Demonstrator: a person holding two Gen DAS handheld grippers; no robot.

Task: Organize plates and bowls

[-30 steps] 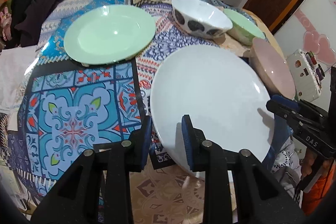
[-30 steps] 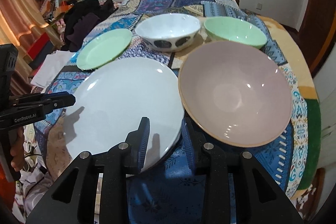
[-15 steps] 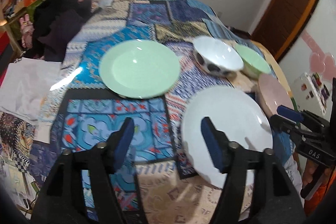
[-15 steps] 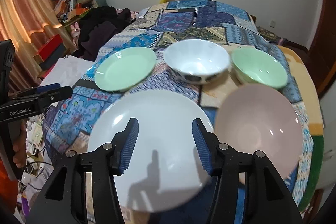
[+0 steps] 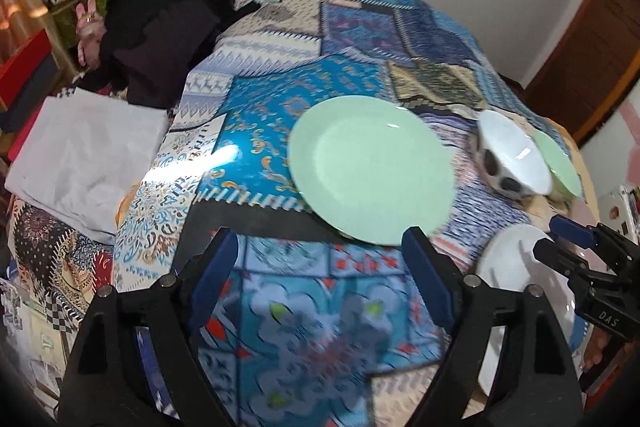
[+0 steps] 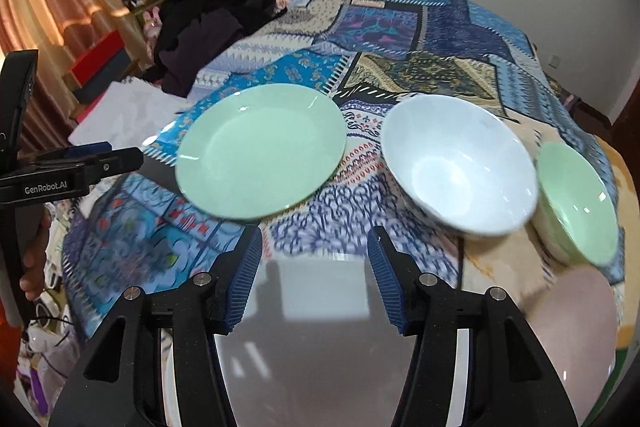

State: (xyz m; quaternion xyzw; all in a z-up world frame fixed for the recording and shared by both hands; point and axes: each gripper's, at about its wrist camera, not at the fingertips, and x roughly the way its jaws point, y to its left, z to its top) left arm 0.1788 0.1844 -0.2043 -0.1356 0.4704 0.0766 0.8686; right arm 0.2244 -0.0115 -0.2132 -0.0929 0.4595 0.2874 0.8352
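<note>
**Plates and bowls on patchwork cloth, both grippers empty**

Green plate (image 5: 370,169) sits centre frame in the left wrist view, flat on the patterned cloth (image 5: 280,131), near edge just beyond the fingertips. Open cloth to its left and below it; nothing crowds that side. White bowl (image 6: 460,163) stands just right of the plate, a strip of cloth between them. Green bowl (image 6: 576,203) is just beside the white bowl's right rim; touching or not, cannot tell. White plate (image 6: 320,327) fills lower centre of the right wrist view; pink bowl (image 6: 572,327) is at lower right, against or just beside the plate's edge.

Left gripper (image 5: 320,279) angled down over bare cloth, jaws opening, nothing between them. Right gripper (image 6: 314,275) angled down above the white plate's far edge, jaws parted, pads clear of it, released. Dark clothes (image 5: 160,27) piled upper left, off the cloth.
</note>
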